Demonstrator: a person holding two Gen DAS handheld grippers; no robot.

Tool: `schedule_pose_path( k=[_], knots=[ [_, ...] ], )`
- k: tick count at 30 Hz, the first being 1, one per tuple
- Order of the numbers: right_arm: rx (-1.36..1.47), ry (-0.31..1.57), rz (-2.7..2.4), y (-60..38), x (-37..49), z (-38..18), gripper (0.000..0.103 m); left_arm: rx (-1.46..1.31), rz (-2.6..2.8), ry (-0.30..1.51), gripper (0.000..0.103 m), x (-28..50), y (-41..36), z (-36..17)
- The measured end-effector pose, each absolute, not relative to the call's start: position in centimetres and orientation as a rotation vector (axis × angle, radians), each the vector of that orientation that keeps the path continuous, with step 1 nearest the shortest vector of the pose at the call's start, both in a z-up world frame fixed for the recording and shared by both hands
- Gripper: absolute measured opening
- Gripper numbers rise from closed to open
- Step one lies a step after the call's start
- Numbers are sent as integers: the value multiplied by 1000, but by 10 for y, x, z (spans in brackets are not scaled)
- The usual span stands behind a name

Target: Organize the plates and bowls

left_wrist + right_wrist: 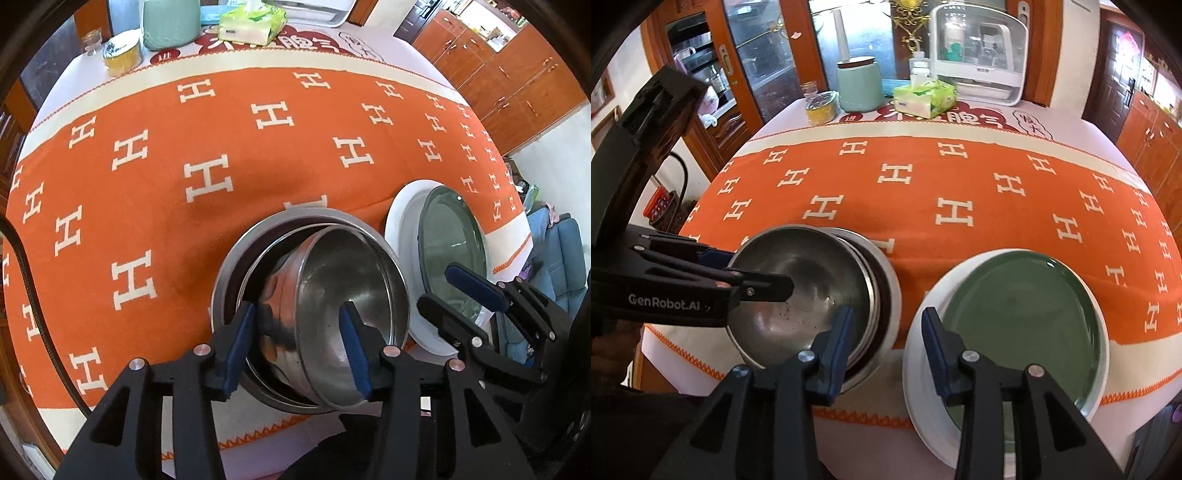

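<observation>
A small steel bowl (pixel 343 317) lies tilted inside a stack of larger steel bowls (pixel 236 266) near the table's front edge; it also shows in the right wrist view (pixel 798 291). My left gripper (pixel 299 343) is open, with one finger on either side of the small bowl's wall; the right wrist view also shows it (pixel 753 273). To the right, a green plate (pixel 1027 321) rests on a white plate (pixel 919 369). My right gripper (pixel 886 354) is open and empty, above the gap between the bowls and the plates. The left wrist view also shows it (pixel 439 291).
An orange cloth with white H marks (pixel 953 177) covers the table. At the far end stand a mint canister (pixel 858 86), a tissue pack (pixel 925 98), a yellow tin (pixel 820 107) and a white dish cabinet (pixel 979 70). Wooden cupboards line the room.
</observation>
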State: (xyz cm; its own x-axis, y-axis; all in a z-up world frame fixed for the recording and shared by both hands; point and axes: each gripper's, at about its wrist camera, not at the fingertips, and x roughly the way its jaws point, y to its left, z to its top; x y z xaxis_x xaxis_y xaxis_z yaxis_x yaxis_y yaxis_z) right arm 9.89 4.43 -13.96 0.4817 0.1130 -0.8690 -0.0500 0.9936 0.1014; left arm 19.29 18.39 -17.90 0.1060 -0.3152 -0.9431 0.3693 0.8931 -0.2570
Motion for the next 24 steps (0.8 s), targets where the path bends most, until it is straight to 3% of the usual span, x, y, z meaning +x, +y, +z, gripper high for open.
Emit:
schedule_pose_path(
  k=[8,24],
  knots=[
    [212,1077,100,25,97,-131,43,27,-496,1331,62,188,190,-169],
    [492,1217,214,17,97,-162,50,-40,-382,1350,64,187,223,-191]
  ],
)
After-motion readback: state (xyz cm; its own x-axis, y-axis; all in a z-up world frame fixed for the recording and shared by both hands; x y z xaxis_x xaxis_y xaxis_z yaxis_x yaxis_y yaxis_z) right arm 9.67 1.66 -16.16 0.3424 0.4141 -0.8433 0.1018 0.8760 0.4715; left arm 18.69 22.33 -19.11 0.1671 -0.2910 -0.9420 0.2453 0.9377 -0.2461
